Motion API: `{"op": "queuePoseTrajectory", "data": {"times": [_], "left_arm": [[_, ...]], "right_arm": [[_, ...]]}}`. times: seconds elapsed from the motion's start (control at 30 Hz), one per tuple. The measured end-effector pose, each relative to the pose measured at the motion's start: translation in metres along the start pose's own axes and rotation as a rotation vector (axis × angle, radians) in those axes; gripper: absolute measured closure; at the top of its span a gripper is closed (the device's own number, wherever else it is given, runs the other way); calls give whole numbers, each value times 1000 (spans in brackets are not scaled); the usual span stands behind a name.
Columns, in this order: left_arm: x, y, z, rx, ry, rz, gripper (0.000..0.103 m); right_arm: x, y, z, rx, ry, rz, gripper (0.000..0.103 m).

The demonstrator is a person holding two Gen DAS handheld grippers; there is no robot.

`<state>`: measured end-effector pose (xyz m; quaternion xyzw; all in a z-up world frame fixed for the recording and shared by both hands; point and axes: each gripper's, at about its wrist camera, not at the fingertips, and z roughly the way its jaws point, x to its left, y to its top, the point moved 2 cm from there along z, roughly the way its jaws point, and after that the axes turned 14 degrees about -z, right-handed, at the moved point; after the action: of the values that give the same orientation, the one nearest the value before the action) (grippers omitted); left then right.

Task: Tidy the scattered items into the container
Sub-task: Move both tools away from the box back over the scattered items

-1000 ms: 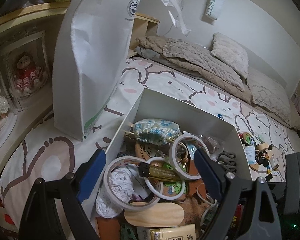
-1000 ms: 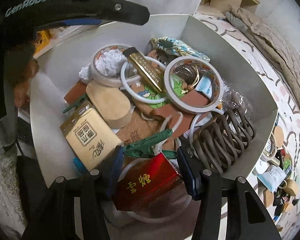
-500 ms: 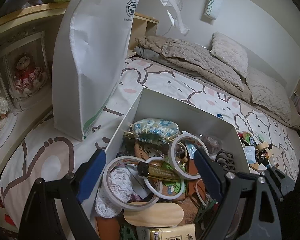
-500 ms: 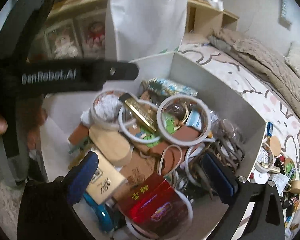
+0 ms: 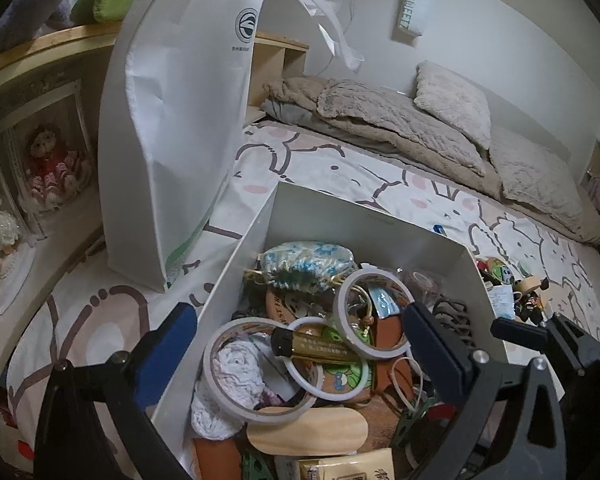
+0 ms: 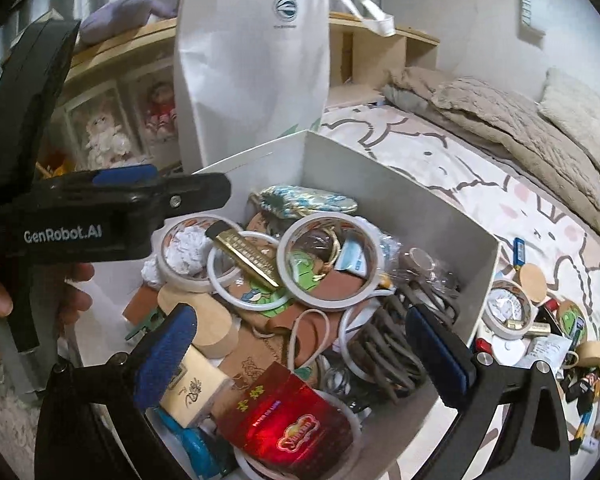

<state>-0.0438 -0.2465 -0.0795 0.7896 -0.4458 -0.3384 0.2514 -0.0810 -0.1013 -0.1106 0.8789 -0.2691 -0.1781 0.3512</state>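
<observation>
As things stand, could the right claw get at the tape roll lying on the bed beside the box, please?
Probably yes. The right claw is open and empty over the box, and the tape roll lies uncovered on the bed just past the box's right wall. It would only have to clear that wall.

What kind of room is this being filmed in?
Most likely a bedroom: the white box sits on a bed with a cartoon-print sheet, with beige pillows along the wall and boxed dolls on a side shelf.

Bed [image 5: 440, 204], cartoon-print sheet: white box [image 6: 400, 200], upright white tote bag [image 5: 180, 120], beige blanket [image 5: 400, 128], pillows [image 5: 452, 100], scattered small items [image 6: 540, 328] beside box.
</observation>
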Motion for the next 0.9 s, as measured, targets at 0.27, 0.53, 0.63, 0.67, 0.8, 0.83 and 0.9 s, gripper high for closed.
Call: {"op": "queuePoseTrajectory", "data": {"times": [0.27,0.53,0.63,0.67,0.8,0.83,0.9], "left_arm": [[-4,0,-1,-4,1,13,0],[-8,2,-2,-23,-4,8,0],[-12,3,-7,-45,-12,4,0],[-14,3,-8,-50,-18,5,0],[-24,1,-13,-77,-29,26,0],[-27,1,-13,-80,-28,35,0],[-32,0,-12,-81,-25,48,0]], "right_arm": [[-20,-5,-14,-39,-43,56,0],[-44,-13,-39,-90,-122,110,0],[-54,-20,-53,-108,-162,122,0],[-57,-22,-58,-114,-174,127,0],[-75,-34,-82,-139,-220,154,0],[-79,-36,-86,-143,-231,160,0],[-89,-44,-99,-152,-261,171,0]]}}
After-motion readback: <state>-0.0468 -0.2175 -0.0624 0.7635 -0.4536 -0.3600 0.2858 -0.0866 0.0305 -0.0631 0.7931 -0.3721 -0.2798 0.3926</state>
